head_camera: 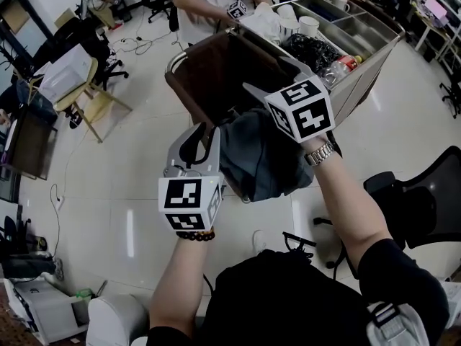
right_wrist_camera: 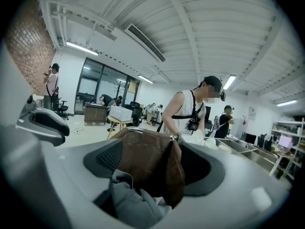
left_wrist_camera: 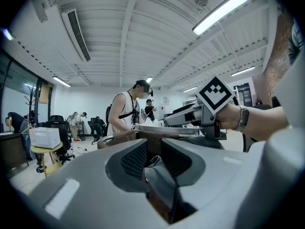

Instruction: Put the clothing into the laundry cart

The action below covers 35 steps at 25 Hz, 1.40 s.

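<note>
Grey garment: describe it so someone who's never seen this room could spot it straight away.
Find the brown laundry cart with the metal rim, mid-floor. At its near edge hangs the grey garment, crumpled soft cloth, unlike the cart's smooth brown lining.

Open-plan office: swivel chairs (head_camera: 421,204), desks (right_wrist_camera: 96,113), ceiling strip lights (left_wrist_camera: 221,11).

The crumpled dark grey garment (head_camera: 252,157) hides from us the near rim of the brown fabric laundry cart (head_camera: 216,78). The head view's top edge cuts off the person in a white top (head_camera: 196,20), its right edge the black office chair (head_camera: 425,200).
</note>
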Each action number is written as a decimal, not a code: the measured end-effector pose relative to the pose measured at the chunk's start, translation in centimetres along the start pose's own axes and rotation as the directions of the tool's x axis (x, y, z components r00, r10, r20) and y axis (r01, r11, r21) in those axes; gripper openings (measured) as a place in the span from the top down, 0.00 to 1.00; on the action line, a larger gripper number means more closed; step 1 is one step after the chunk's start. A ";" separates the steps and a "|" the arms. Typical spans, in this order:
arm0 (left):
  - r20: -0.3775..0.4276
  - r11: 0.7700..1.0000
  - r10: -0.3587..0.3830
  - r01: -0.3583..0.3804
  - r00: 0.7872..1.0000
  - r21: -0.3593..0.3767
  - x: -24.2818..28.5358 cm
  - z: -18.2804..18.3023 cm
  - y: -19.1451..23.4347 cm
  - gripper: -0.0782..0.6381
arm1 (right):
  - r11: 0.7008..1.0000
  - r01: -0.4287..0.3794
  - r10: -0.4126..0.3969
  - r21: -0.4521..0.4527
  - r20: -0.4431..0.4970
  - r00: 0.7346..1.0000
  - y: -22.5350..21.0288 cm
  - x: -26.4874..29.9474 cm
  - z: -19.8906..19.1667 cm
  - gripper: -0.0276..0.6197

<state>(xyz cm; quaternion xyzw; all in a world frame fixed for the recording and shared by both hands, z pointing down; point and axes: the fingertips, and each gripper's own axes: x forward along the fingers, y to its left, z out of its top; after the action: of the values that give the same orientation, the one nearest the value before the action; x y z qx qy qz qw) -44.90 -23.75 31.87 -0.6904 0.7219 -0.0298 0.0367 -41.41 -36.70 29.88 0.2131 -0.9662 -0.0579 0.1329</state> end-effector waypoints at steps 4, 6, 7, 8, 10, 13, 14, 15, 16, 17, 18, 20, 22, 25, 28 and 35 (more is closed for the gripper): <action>0.015 0.999 -0.039 0.039 0.999 0.007 -3.0 1.7 -0.6 0.77 | 0.999 0.035 -0.035 0.009 0.041 0.999 2.4 -3.5 1.9 0.39; 0.021 0.998 -0.056 0.056 0.998 0.010 -4.8 2.5 -1.1 0.77 | 0.998 0.056 -0.056 0.010 0.060 0.997 3.9 -5.6 2.6 0.43; 0.024 0.998 -0.063 0.063 0.998 0.012 -5.7 2.7 -1.4 0.77 | 0.998 0.064 -0.065 0.009 0.068 0.996 4.7 -6.6 2.8 0.45; 0.026 0.997 -0.071 0.070 0.997 0.013 -6.7 3.0 -1.7 0.77 | 0.997 0.072 -0.073 0.008 0.074 0.995 5.5 -7.5 3.0 0.48; 0.028 0.996 -0.085 0.085 0.996 0.016 -8.6 3.7 -2.0 0.77 | 0.996 0.090 -0.091 0.010 0.082 0.993 7.2 -9.2 3.6 0.51; 0.029 0.994 -0.105 0.105 0.994 0.017 -11.2 4.5 -2.0 0.77 | 0.993 0.120 -0.121 0.016 0.094 0.988 9.5 -11.2 4.6 0.56; 0.029 0.993 -0.113 0.113 0.993 0.017 -12.0 4.7 -2.1 0.77 | 0.991 0.130 -0.131 0.015 0.099 0.986 10.3 -11.9 4.7 0.59; 0.031 0.993 -0.121 0.121 0.992 0.018 -12.8 4.9 -2.4 0.77 | 0.990 0.139 -0.140 0.013 0.105 0.985 11.1 -12.8 4.8 0.61; 0.032 0.992 -0.129 0.129 0.991 0.019 -13.7 5.0 -2.7 0.77 | 0.989 0.148 -0.147 0.008 0.112 0.983 12.1 -13.8 4.8 0.62; 0.033 0.991 -0.136 0.135 0.990 0.020 -14.7 5.3 -3.2 0.77 | 0.988 0.155 -0.154 0.003 0.118 0.981 13.0 -14.8 4.8 0.64; 0.034 0.990 -0.142 0.141 0.989 0.022 -15.7 5.6 -3.6 0.77 | 0.987 0.161 -0.160 -0.003 0.123 0.979 14.1 -15.9 4.8 0.66; 0.035 0.988 -0.154 0.153 0.987 0.024 -18.0 6.2 -4.6 0.77 | 0.986 0.169 -0.167 -0.009 0.129 0.977 16.2 -18.0 4.9 0.68; 0.036 0.985 -0.172 0.172 0.984 0.024 -19.7 6.6 -5.6 0.77 | 0.985 0.172 -0.170 -0.006 0.133 0.976 18.1 -20.0 4.9 0.69; 0.041 0.979 -0.203 0.202 0.978 0.025 -21.8 7.3 -6.9 0.77 | 0.983 0.182 -0.179 -0.005 0.140 0.974 20.6 -22.5 5.0 0.68; 0.050 0.973 -0.229 0.228 0.972 0.028 -24.1 8.2 -8.0 0.78 | 0.981 0.191 -0.188 -0.011 0.145 0.971 23.3 -24.9 5.5 0.69; 0.065 0.960 -0.280 0.278 0.958 0.036 -27.6 10.4 -9.8 0.81 | 0.976 0.216 -0.211 -0.021 0.138 0.968 27.2 -28.6 5.6 0.77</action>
<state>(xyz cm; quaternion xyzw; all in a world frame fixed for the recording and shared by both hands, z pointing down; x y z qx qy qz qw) -32.94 3.49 22.75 -0.7853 0.6152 -0.0205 0.0663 -28.73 0.35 22.44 0.3090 -0.9433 -0.1034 0.0642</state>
